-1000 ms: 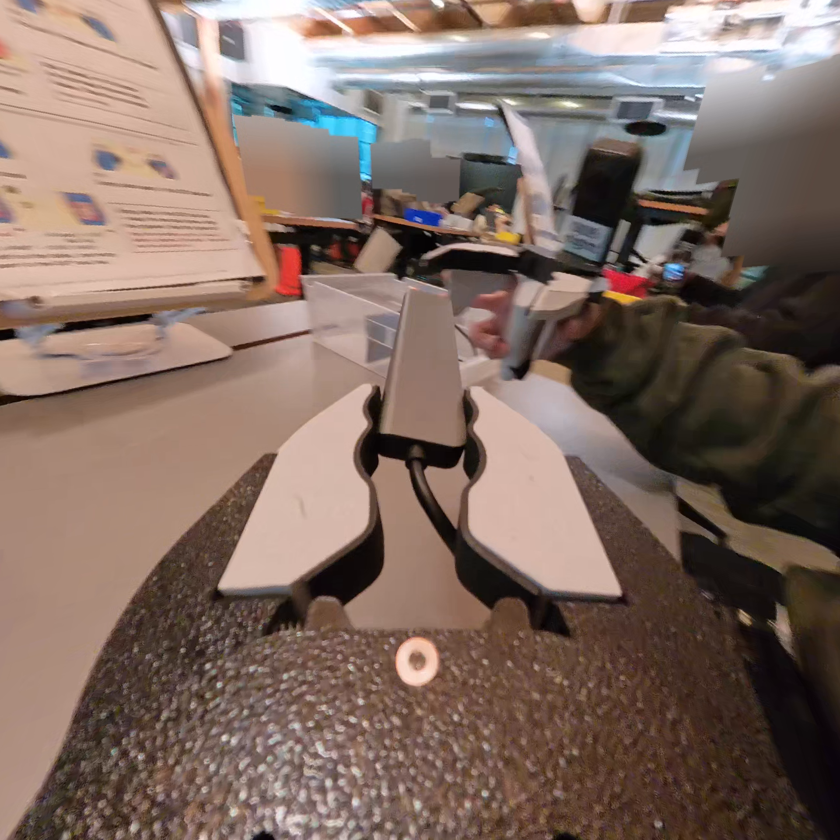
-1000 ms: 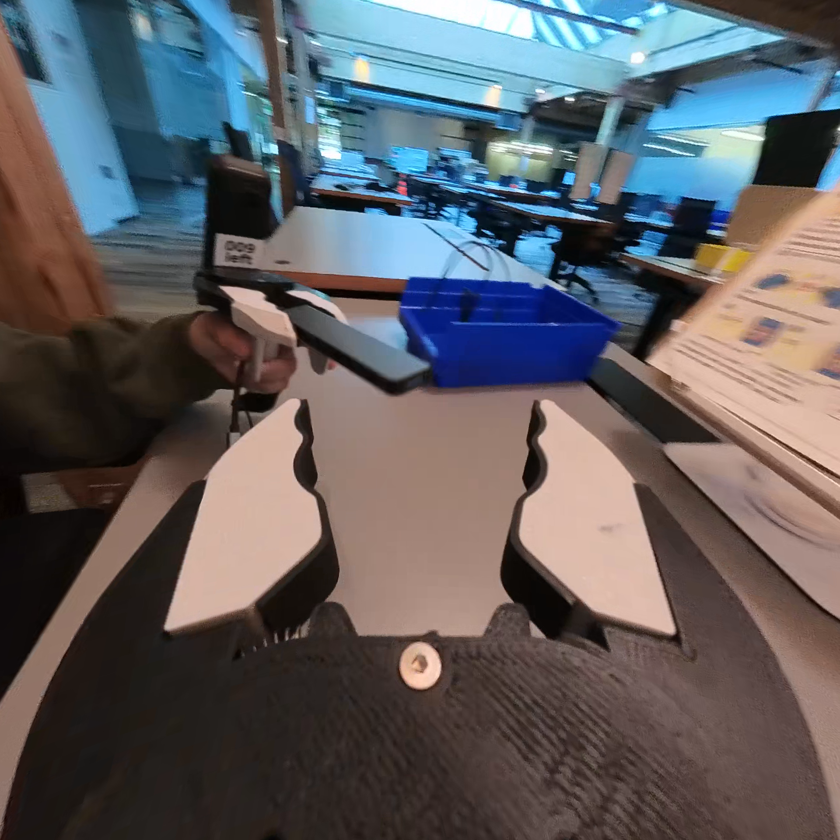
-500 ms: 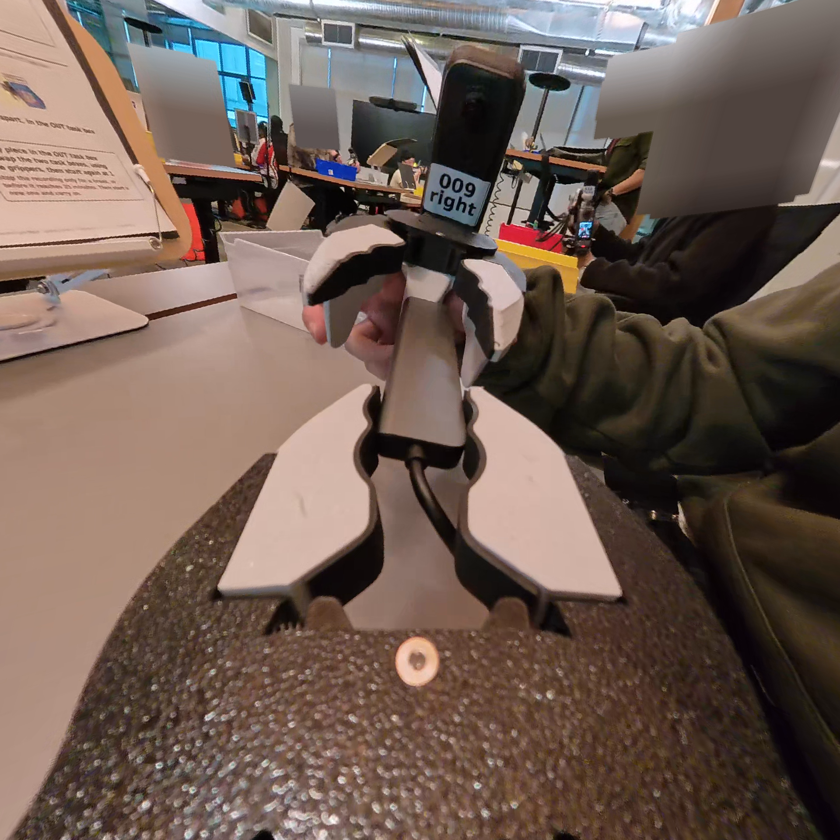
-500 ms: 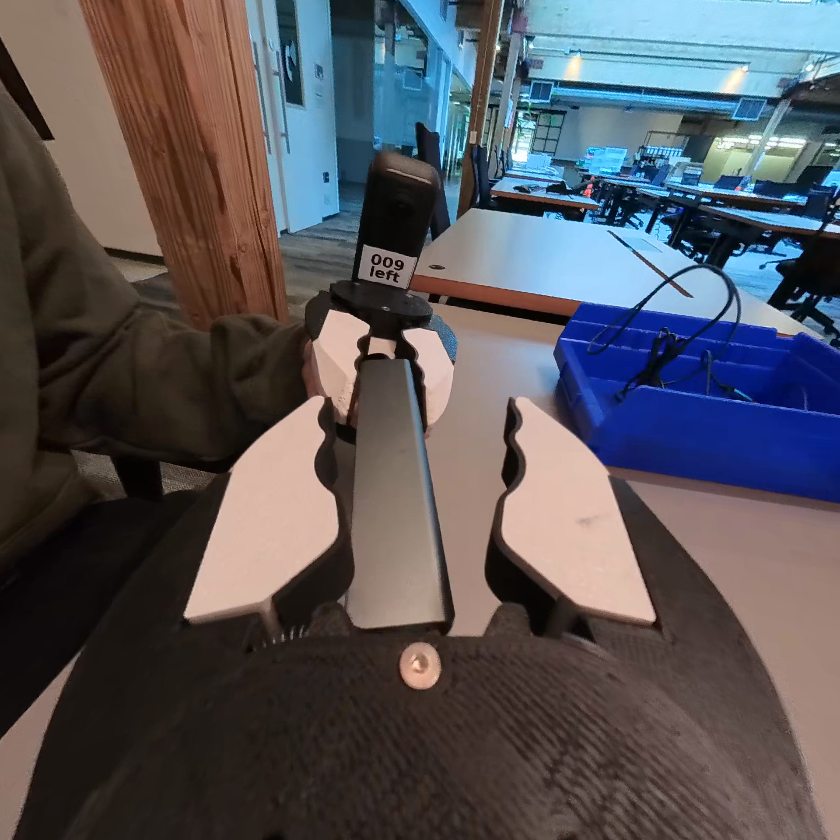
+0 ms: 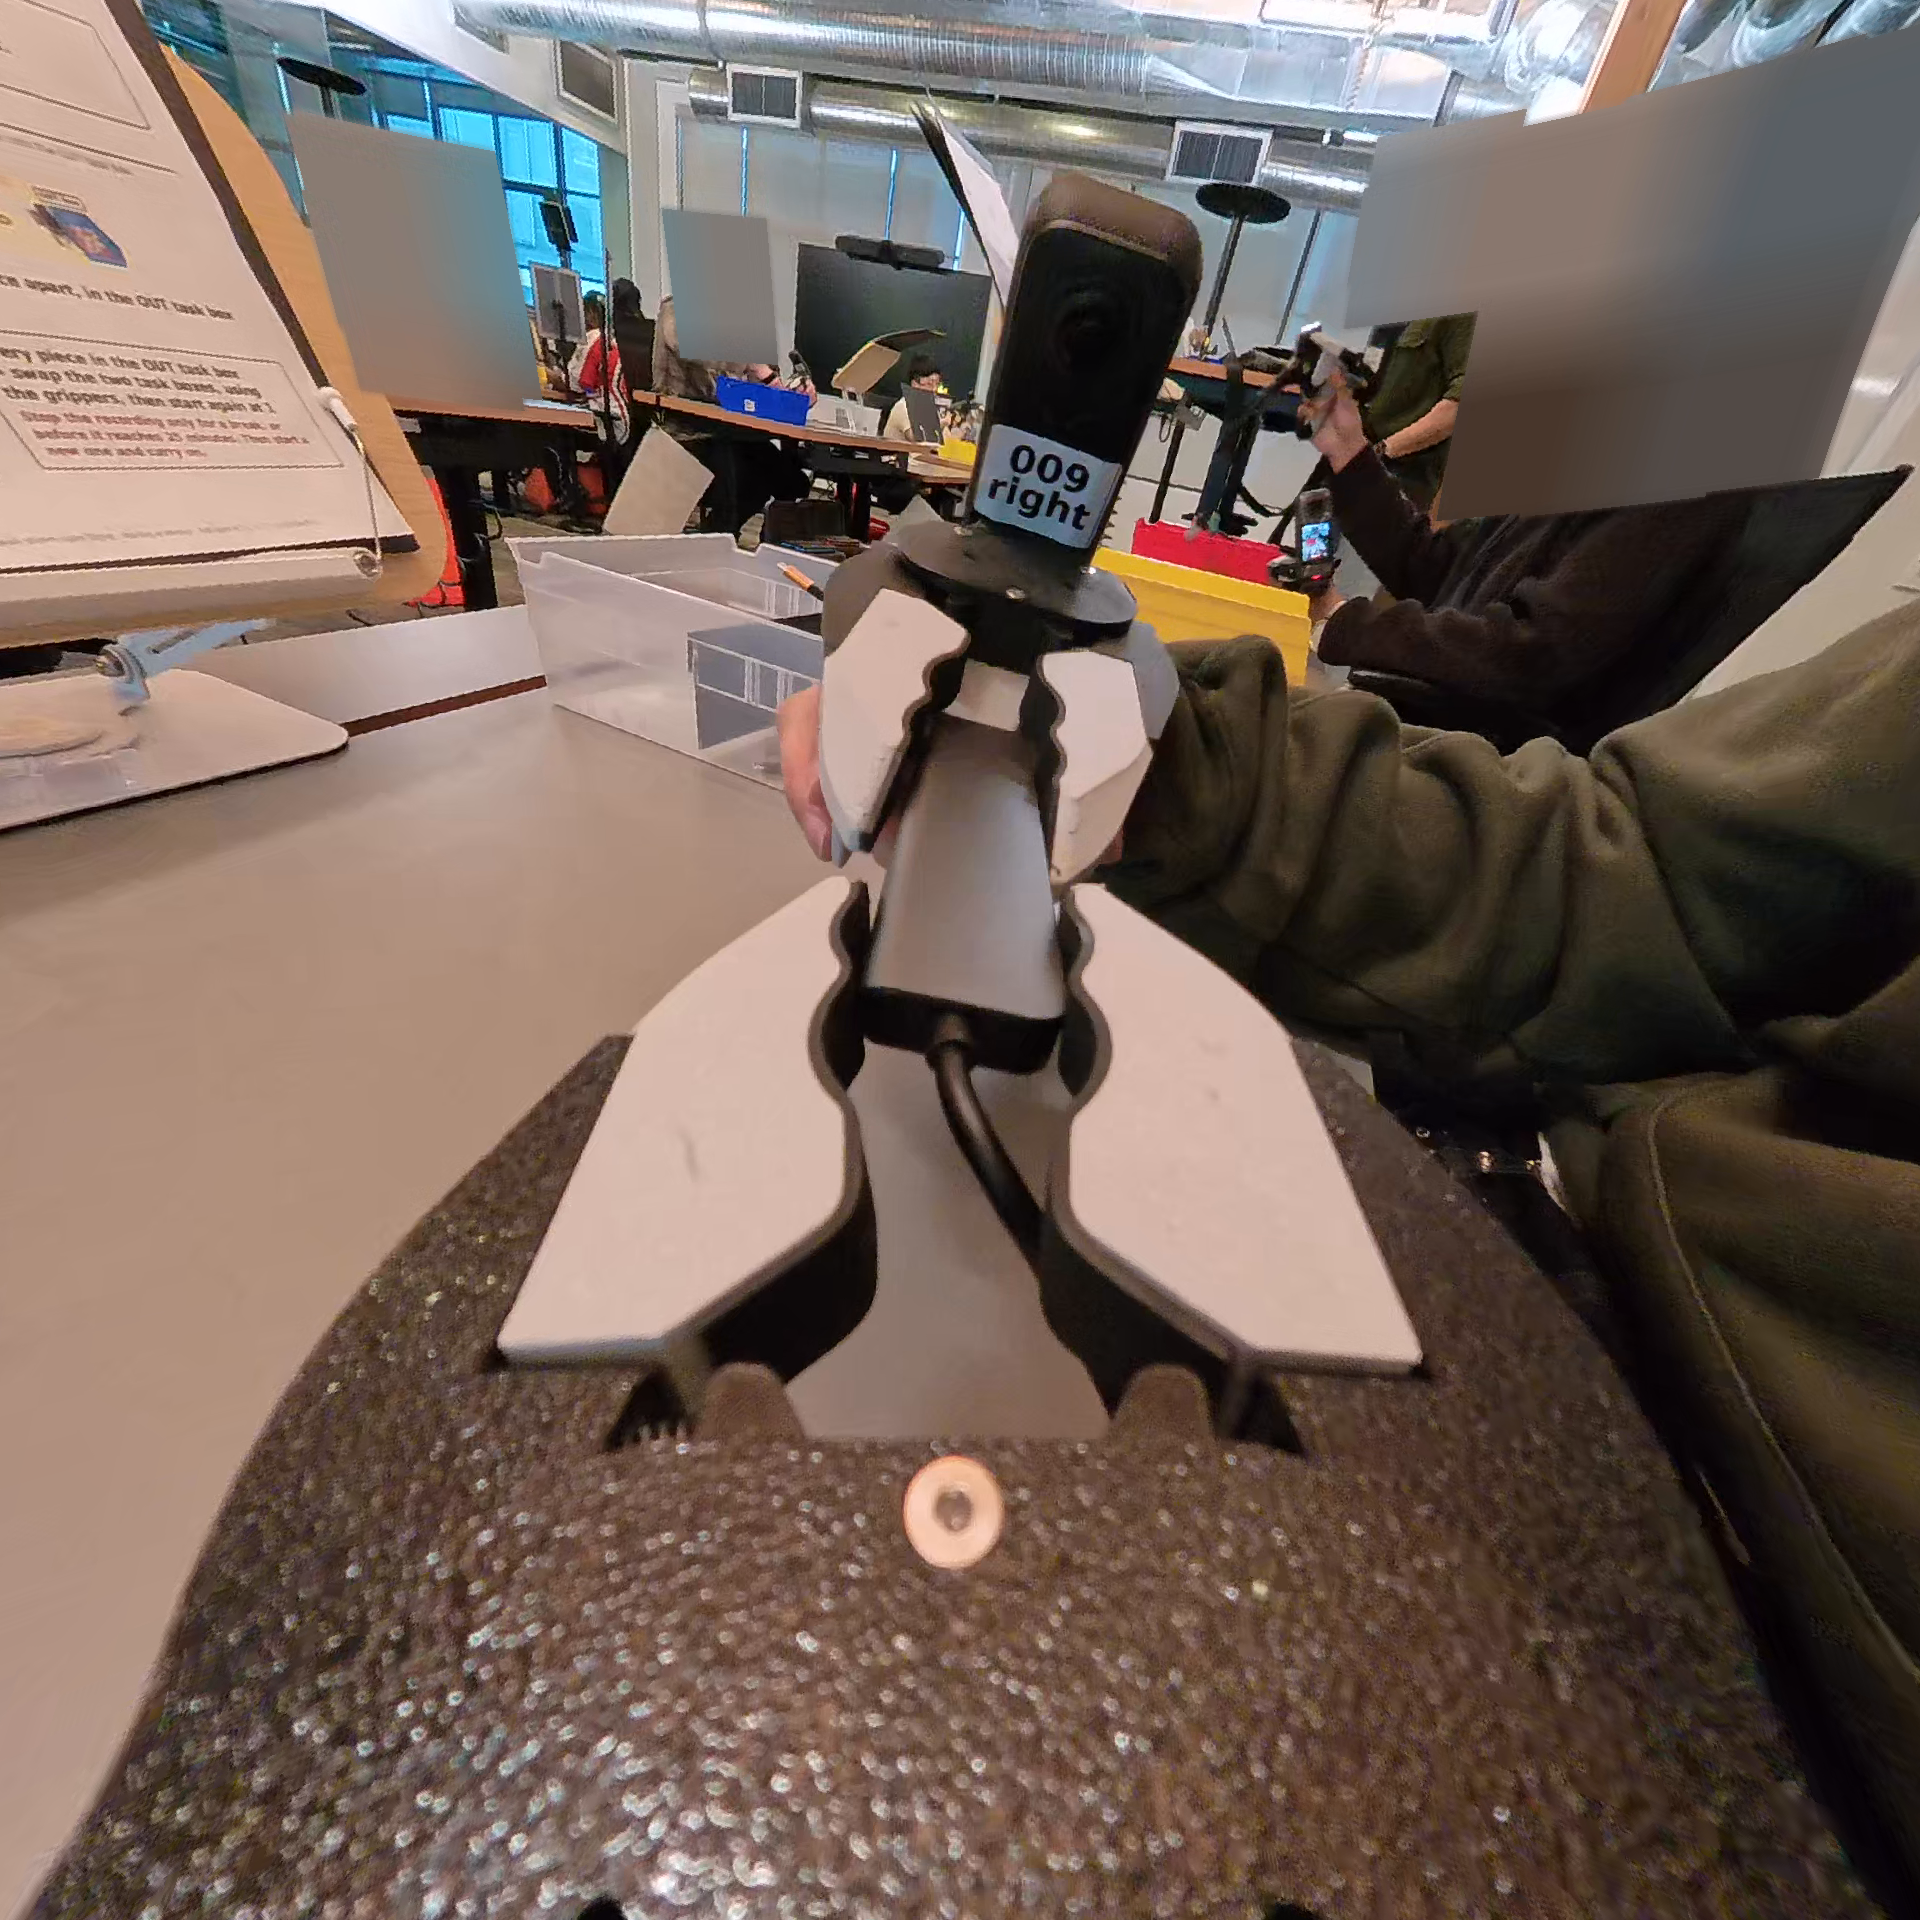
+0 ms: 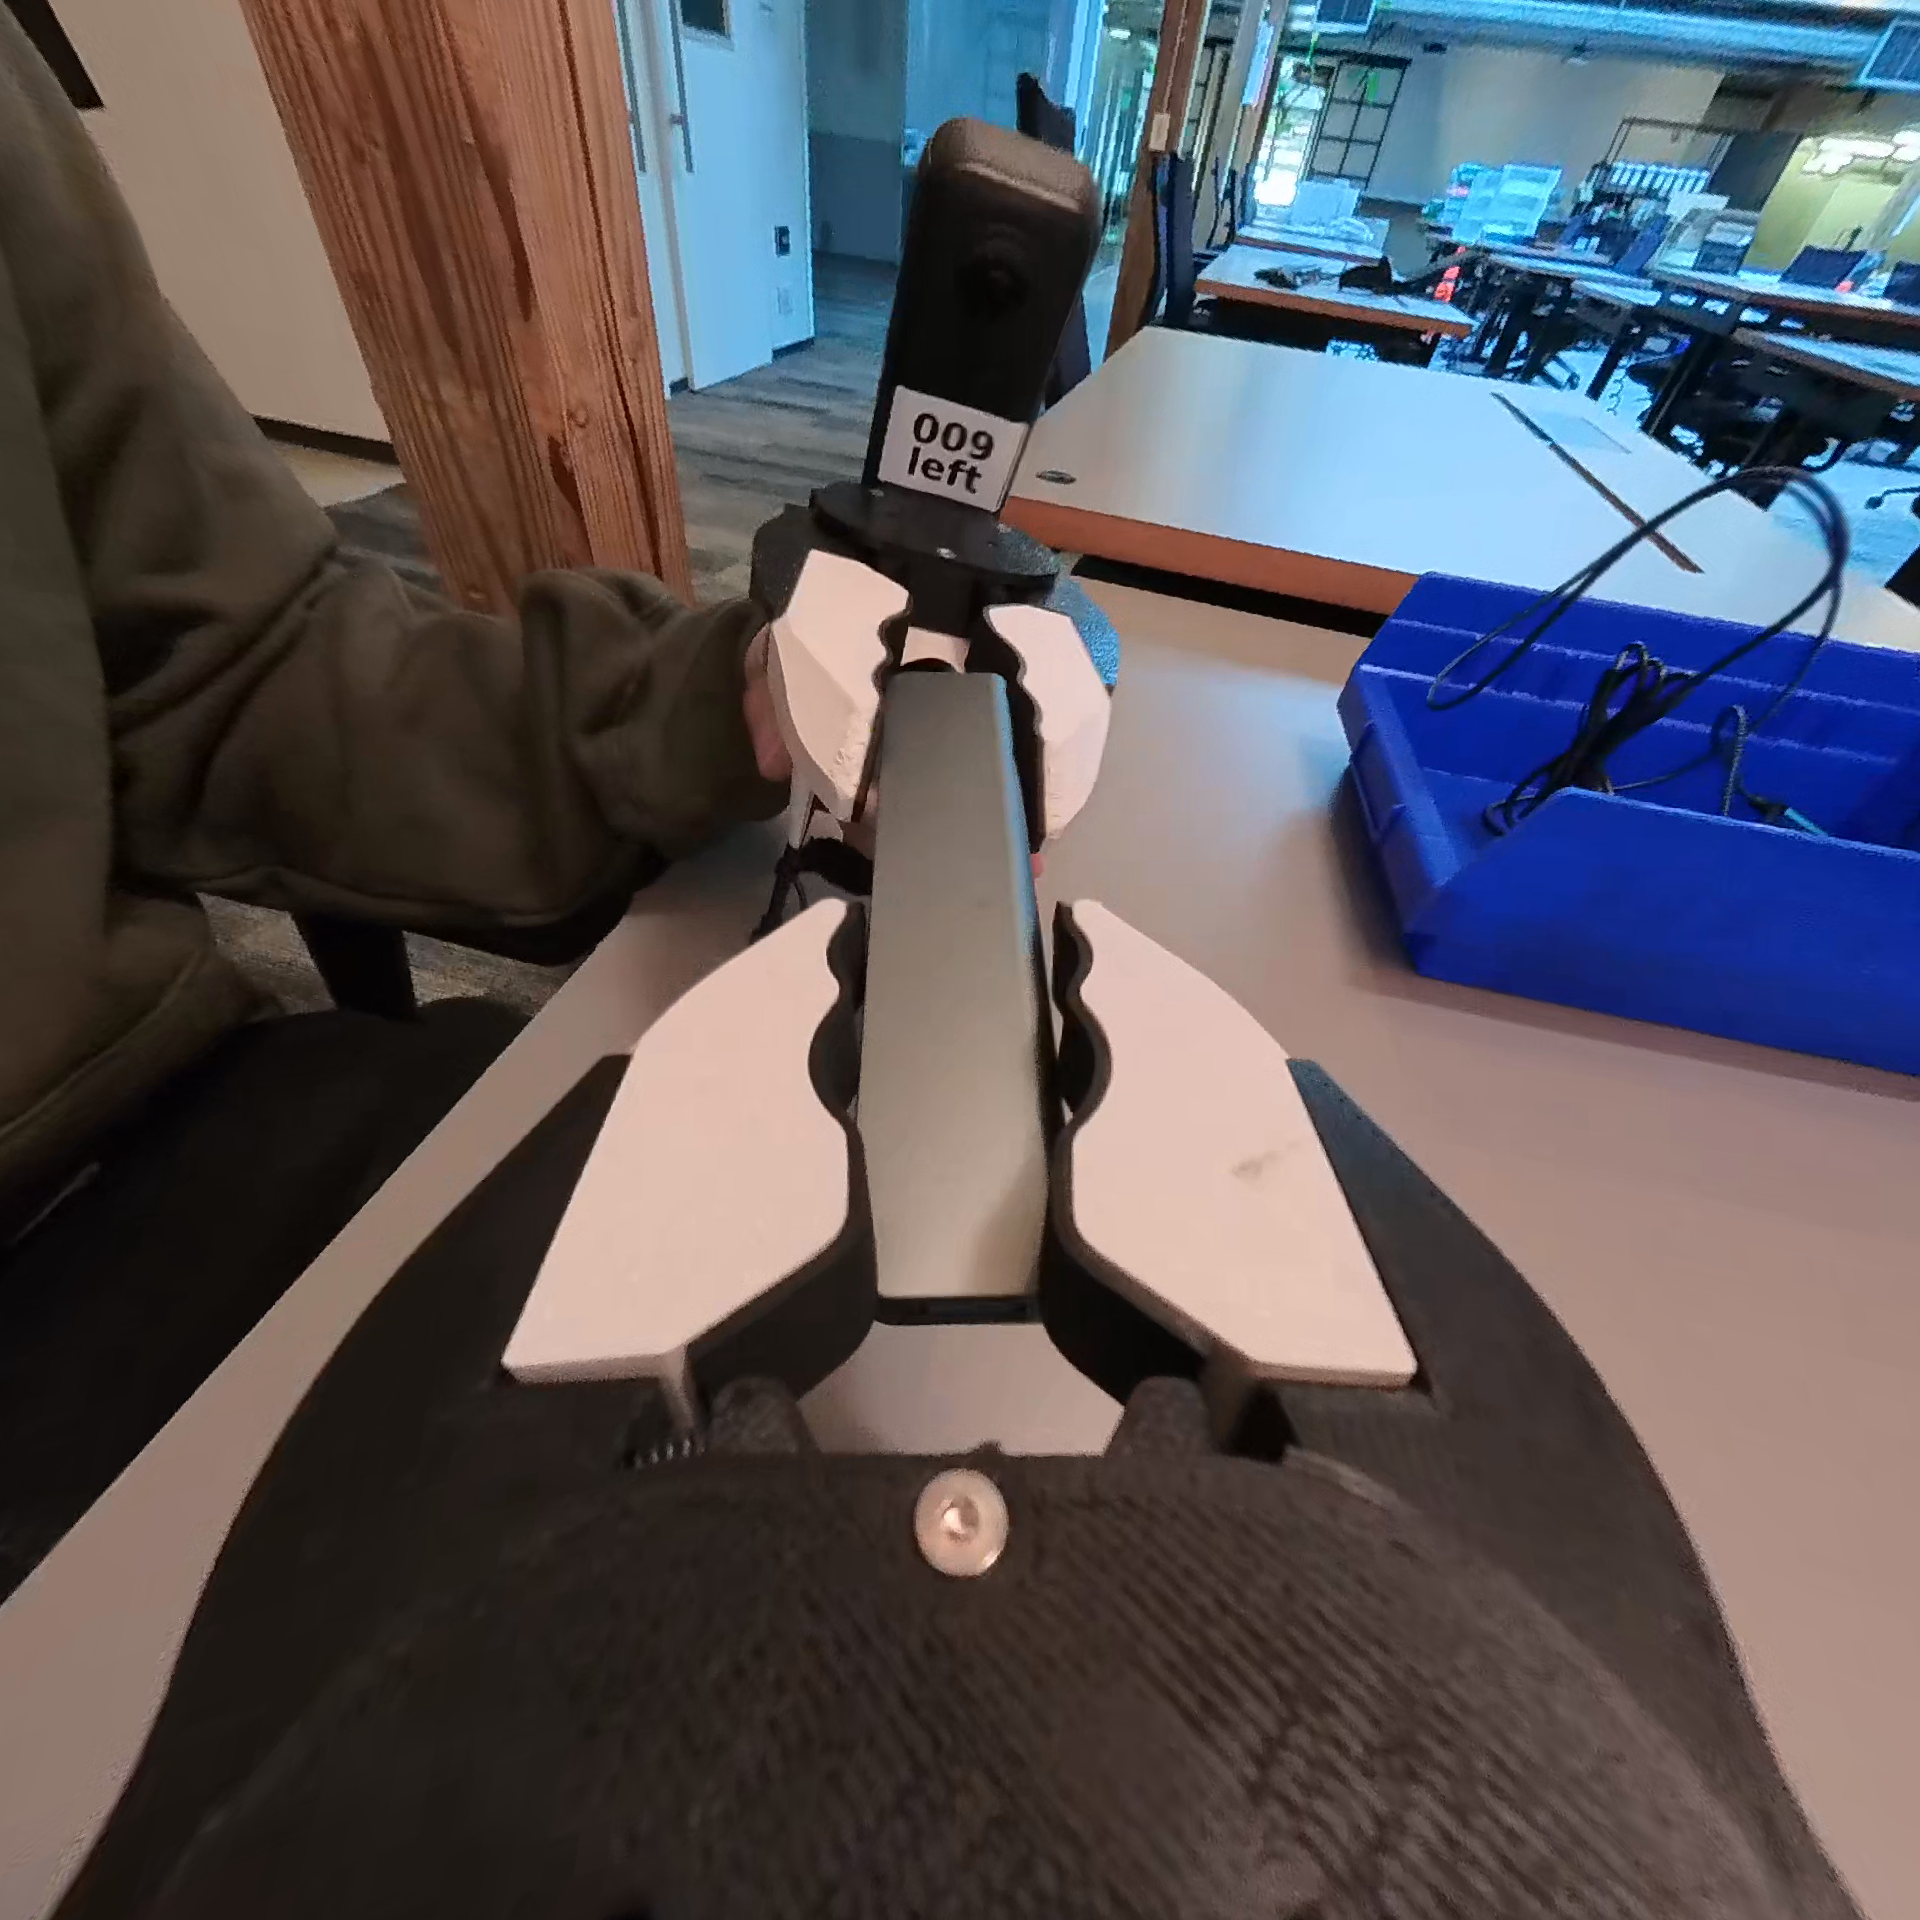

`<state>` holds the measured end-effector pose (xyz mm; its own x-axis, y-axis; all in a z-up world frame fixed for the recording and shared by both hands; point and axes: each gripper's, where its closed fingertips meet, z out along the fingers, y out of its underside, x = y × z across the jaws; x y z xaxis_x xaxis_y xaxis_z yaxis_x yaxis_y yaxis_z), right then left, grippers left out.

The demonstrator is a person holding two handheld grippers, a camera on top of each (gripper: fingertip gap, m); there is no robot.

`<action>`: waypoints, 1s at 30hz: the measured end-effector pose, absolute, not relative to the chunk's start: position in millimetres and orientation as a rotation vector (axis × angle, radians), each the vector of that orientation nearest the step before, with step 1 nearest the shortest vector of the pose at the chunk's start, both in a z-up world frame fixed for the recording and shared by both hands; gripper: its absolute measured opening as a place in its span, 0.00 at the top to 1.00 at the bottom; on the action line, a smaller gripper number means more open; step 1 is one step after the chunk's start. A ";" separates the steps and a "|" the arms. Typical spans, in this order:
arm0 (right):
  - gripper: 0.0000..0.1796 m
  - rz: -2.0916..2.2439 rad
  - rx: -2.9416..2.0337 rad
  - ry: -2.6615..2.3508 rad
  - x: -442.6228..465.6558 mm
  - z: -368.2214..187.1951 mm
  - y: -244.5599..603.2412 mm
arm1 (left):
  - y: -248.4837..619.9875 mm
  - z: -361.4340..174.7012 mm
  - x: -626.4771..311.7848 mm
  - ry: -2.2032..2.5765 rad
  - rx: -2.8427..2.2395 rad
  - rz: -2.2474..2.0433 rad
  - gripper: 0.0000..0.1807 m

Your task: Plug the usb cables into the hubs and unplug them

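A long grey USB hub (image 5: 966, 831) is held level above the table between both grippers, which face each other. My left gripper (image 5: 961, 904) is shut on the end where its black cable (image 5: 977, 1132) comes out. My right gripper (image 6: 956, 920) is shut on the hub's (image 6: 951, 1091) other end, with its fingers pressed against both long sides. The right gripper also shows in the left wrist view (image 5: 977, 748), and the left gripper in the right wrist view (image 6: 940, 675). No USB plug shows in either gripper.
A blue bin (image 6: 1621, 935) with loose black cables (image 6: 1621, 717) stands on the grey table (image 5: 312, 987). A clear plastic bin (image 5: 644, 634) and an instruction sheet on a stand (image 5: 156, 364) stand at the far side. Green sleeves (image 5: 1455, 831) flank the grippers. Less than 4 cm separates the two grippers' tips.
The right gripper swung round to face the left one and slid over the hub's free end. Half a second ago it was open around the hub; now it is shut on it.
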<state>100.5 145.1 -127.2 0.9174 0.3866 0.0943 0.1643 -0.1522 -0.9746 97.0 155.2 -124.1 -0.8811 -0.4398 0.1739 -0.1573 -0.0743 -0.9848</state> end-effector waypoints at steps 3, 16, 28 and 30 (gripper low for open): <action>0.82 0.196 -1.773 -0.416 100.5 -130.4 143.0 | 153.4 -124.8 97.3 1.995 -0.664 -2.071 0.81; 0.82 -0.154 -1.664 -0.131 163.4 -79.7 93.8 | 205.0 -100.4 135.5 1.489 -0.903 -1.983 0.57; 0.82 -0.954 -1.440 0.512 322.8 41.3 -130.0 | 185.1 -129.1 147.0 1.586 -0.944 -1.914 0.61; 0.82 -1.083 -1.490 0.562 344.5 39.2 -162.0 | 182.3 -132.1 147.6 1.603 -0.944 -1.907 0.62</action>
<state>344.5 -162.0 39.2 0.4593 -0.8315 0.3127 0.2227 -0.2329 -0.9466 147.6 182.3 -132.1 -0.6510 -0.7315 0.2027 -0.0735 -0.2050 -0.9760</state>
